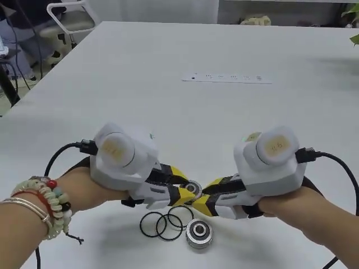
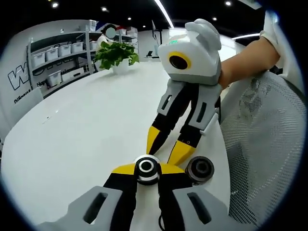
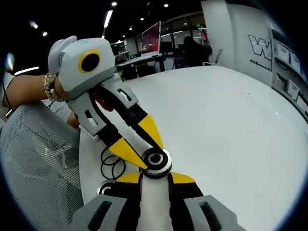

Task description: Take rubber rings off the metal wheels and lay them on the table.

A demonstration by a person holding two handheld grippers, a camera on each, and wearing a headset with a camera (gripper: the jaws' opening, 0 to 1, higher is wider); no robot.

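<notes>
Metal wheel (image 1: 193,189) clamped in left tool (image 1: 189,194); right tool (image 1: 203,197) narrowly parted against it, hold cannot be told. Rubber rings (image 1: 164,224), second wheel (image 1: 198,233) laid on worktop (image 1: 168,84).

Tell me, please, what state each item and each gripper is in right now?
held wheel: clamped above the table.
left gripper: shut on the held wheel.
right gripper: jaws apart at that wheel; grip unclear.
second wheel: lying flat on the table.
rubber rings: three, off, lying overlapped.
</notes>
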